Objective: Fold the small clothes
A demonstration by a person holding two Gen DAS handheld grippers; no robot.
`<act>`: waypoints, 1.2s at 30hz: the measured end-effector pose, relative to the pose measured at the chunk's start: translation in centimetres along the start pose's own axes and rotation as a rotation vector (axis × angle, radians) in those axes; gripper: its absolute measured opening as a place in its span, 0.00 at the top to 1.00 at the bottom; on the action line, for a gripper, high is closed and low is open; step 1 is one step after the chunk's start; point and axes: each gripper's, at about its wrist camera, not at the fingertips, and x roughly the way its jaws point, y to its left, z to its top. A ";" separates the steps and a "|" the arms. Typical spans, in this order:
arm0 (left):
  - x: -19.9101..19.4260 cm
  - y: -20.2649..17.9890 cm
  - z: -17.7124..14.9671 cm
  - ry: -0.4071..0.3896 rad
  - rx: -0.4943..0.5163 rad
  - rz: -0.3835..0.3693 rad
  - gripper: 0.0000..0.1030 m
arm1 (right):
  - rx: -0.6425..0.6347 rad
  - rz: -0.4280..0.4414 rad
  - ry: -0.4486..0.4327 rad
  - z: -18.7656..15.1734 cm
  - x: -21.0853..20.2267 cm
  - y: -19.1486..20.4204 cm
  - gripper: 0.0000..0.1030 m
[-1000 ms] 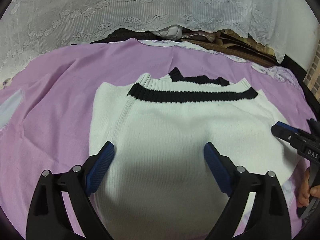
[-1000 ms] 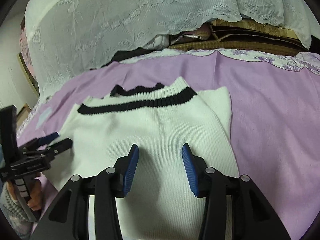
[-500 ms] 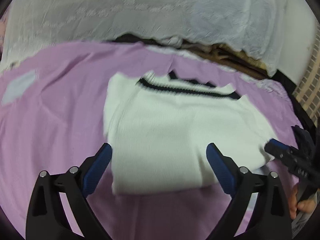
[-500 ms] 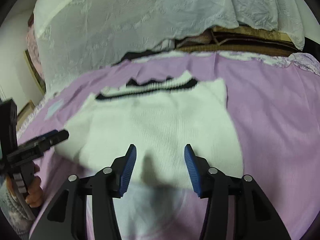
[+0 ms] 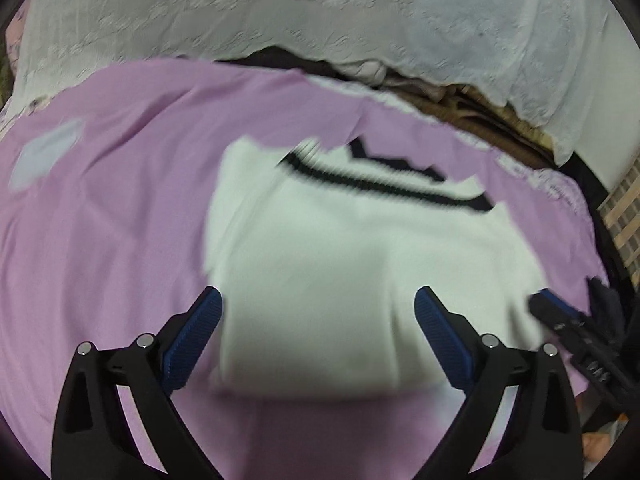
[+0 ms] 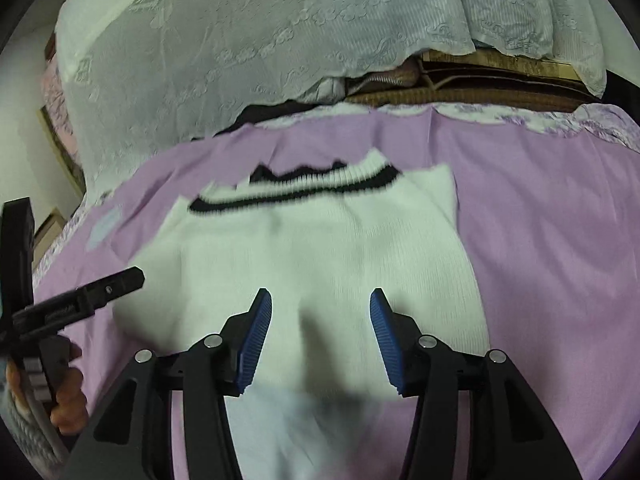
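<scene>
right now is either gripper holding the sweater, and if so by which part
Nothing is held. The left gripper and right gripper both hang above the folded white sweater on the purple sheet, jaws open and having just been opening, with no fabric between them.

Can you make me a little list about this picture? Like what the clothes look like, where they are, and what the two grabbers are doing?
clothing: white sweater with a black stripe at its far end
where: lying flat on the purple sheet
behind: white lace cover
left gripper: open wide, holding nothing, jaws have just been opening
right gripper: open, holding nothing, above the sweater's near edge, jaws have just been opening
sharpness: both views blurred
</scene>
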 end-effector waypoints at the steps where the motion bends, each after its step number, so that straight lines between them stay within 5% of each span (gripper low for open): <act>1: 0.5 -0.9 1.2 0.000 -0.004 0.013 0.08 | 0.006 0.005 0.010 0.8 0.6 0.2 0.50; 8: 6.0 -1.9 2.6 0.066 -0.037 0.072 0.08 | 0.027 -0.026 0.058 2.5 6.0 0.8 0.48; 11: 7.2 -3.6 1.1 0.035 0.109 0.184 0.06 | -0.053 -0.057 0.055 1.8 6.6 1.5 0.45; 14: 7.3 -4.3 0.4 0.007 0.152 0.248 0.04 | -0.083 -0.074 0.052 1.6 6.6 2.1 0.41; 24: 3.1 -5.6 1.1 -0.053 0.114 0.129 0.05 | 0.252 0.057 -0.091 3.2 -0.1 -6.3 0.33; 27: 3.0 -7.2 2.2 -0.056 0.109 0.147 0.04 | 0.354 0.079 -0.062 2.9 -0.1 -9.5 0.33; 32: 7.0 -5.7 2.0 0.068 -0.036 0.124 0.04 | 0.437 0.141 0.007 1.9 1.9 -11.6 0.33; 36: 7.4 -6.4 0.0 -0.002 0.050 0.175 0.04 | 0.463 0.156 0.052 1.6 3.6 -12.5 0.33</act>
